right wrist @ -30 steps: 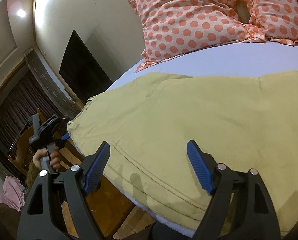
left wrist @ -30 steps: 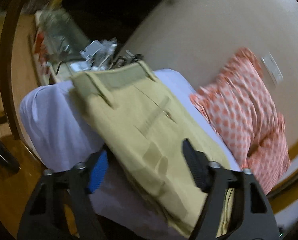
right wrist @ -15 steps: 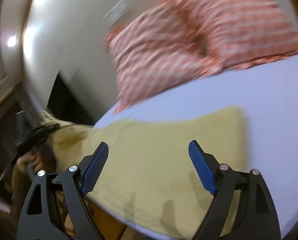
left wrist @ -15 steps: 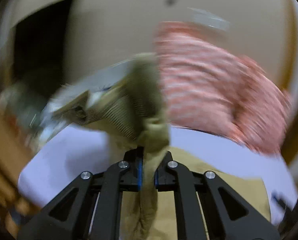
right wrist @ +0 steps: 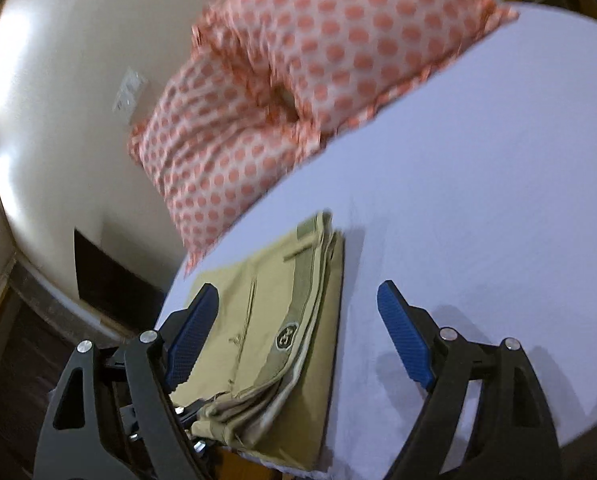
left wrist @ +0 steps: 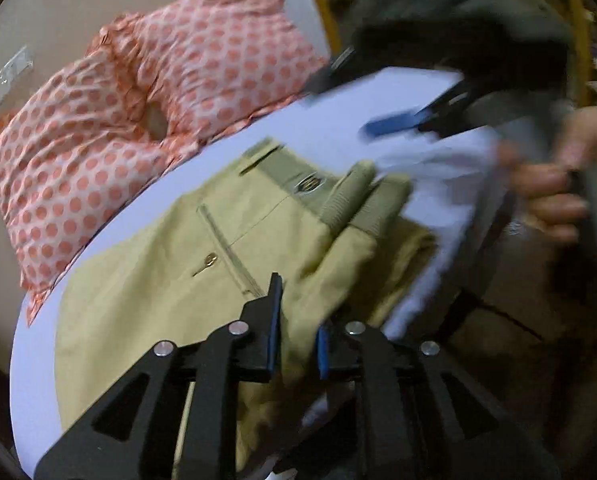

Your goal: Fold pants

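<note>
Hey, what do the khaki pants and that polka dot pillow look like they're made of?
The khaki pants look like a matte woven cotton twill: they fold in stiff, flat layers, with a ribbed waistband and a metal button. The polka dot pillow looks like thin printed cotton or a blend, soft and puckered, with a ruffled edge; the blur leaves the weave unclear. The left gripper pinches the pants fabric.

A bed covered with a pale lavender sheet (right wrist: 478, 184) fills most of both views. At its head, two white pillows with orange polka dots (right wrist: 298, 80) lie side by side, touching each other and leaning against a cream wall (right wrist: 78, 80). A white switch plate (right wrist: 129, 89) is mounted on that wall just beside the pillows. Lower on the wall, near the bed's corner, is a dark rectangular panel (right wrist: 110, 276). Wooden flooring (left wrist: 518, 312) shows beside the bed, blurred.
</note>
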Demonstrator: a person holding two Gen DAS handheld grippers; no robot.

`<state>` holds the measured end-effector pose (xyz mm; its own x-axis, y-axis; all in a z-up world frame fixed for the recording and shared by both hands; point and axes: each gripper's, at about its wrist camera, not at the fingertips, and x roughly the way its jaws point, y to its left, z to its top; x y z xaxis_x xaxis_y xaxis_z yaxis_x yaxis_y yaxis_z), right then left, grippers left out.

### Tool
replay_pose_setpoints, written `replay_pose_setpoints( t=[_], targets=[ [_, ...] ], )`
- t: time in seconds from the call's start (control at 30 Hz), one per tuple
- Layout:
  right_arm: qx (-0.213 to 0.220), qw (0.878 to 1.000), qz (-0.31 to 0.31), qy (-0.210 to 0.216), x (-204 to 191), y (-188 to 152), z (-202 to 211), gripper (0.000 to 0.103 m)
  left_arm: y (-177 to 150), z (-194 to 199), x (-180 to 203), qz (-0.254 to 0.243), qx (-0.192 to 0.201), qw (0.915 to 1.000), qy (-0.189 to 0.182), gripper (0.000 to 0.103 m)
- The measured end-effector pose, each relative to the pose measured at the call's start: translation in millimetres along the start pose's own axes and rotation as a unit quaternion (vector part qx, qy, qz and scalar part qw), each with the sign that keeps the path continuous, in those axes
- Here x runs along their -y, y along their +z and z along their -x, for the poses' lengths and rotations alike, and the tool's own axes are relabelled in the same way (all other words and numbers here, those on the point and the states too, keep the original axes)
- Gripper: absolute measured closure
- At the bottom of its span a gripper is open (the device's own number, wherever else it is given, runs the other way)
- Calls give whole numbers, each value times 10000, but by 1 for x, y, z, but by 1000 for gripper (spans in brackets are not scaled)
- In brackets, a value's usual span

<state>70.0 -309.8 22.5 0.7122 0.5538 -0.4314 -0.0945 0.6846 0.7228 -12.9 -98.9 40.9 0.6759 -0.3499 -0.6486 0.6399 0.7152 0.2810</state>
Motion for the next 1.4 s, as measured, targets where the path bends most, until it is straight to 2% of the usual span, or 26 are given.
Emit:
replay_pose_setpoints(
  t=[0.07,0.13,0.17,0.23,0.27,0.3,0.37,0.43,0.47,0.5,0.6,0.67,0.7,0.73,0.77,0.8,0.83,0.87,0.93,1.0,1.03,1.17,1.23,1.27,1.33,1.4],
  targets=[
    [-339,9994,90,-83,-1,1,-19,31,0,18,-12,270,124,9988,-396,78],
    [-635,9976,156,-216,0,-2,-35,43,-6,41,-45,873,325,9932,-698,73],
    [-787,9963,180,-292,1,-3,-44,47,-6,44,-69,1216,372,9904,-545,61],
    [-847,9951,359,-371,-3,-2,-52,50,-21,50,-117,1860,323,9820,-72,48],
    [-921,9945,381,-318,-4,-2,-56,52,-28,50,-138,2133,204,9767,142,46],
    [-1083,9932,379,-200,-6,-3,-62,55,-42,43,-171,2544,-73,9663,376,45],
    [-1135,9922,480,-198,-9,-2,-66,55,-63,34,-206,3052,-421,9500,510,44],
    [-1148,9927,359,-70,-4,0,-67,60,-80,17,-237,3520,-755,9326,240,44],
    [-1150,9929,311,-43,-2,1,-67,61,-85,12,-243,3634,-815,9281,63,41],
    [-1151,9929,286,5,-2,2,-68,61,-88,-1,-251,3765,-920,9214,-283,40],
    [-1261,9912,371,187,-5,1,-74,61,-89,-28,-258,3779,-1149,9169,-574,37],
    [-1396,9891,325,321,-5,4,-79,71,-84,-42,-266,3734,-1125,9180,-724,31],
    [-1532,9871,175,442,0,5,-84,85,-82,-44,-269,3781,-1103,9156,-804,31],
    [-1663,9832,-183,727,8,5,-88,88,-83,-50,-276,3890,-1068,9106,-899,38],
    [-1703,9809,-375,858,12,6,-90,89,-84,-52,-283,4027,-1054,9038,-1000,63],
    [-1736,9789,-516,943,14,8,-91,90,-84,-59,-292,4215,-1103,8931,-1121,77],
    [-1742,9780,-560,1006,11,12,-91,91,-83,-63,-298,4360,-1153,8841,-1223,85],
    [-1717,9784,-520,1025,5,17,-91,92,-81,-64,-300,4389,-1162,8827,-1215,90],
    [-1588,9813,-281,1052,-13,36,-91,92,-60,-64,-301,4097,-1137,8998,-975,94],
    [-1435,9843,-115,1020,-26,55,-94,93,-39,-67,-310,3954,-994,9094,-823,95],
    [-1330,9861,-53,996,-31,66,-96,93,-32,-70,-315,3943,-930,9111,-764,96],
    [-850,9952,72,480,-31,108,-121,93,-7,-102,-340,3658,-851,9267,87,97],
    [-770,9970,59,21,-21,115,-139,91,-9,-131,-346,3606,-1191,9240,455,92],
    [-861,9954,95,-405,-14,116,-151,88,-11,-138,-346,3605,-1299,9221,541,87],
    [-1126,9874,151,-1103,-3,113,-162,79,-16,-132,-345,3626,-1207,9221,601,83],
    [-812,9901,311,-1100,-6,115,-140,76,-19,-107,-343,3558,-930,9269,742,81]
  ],
)
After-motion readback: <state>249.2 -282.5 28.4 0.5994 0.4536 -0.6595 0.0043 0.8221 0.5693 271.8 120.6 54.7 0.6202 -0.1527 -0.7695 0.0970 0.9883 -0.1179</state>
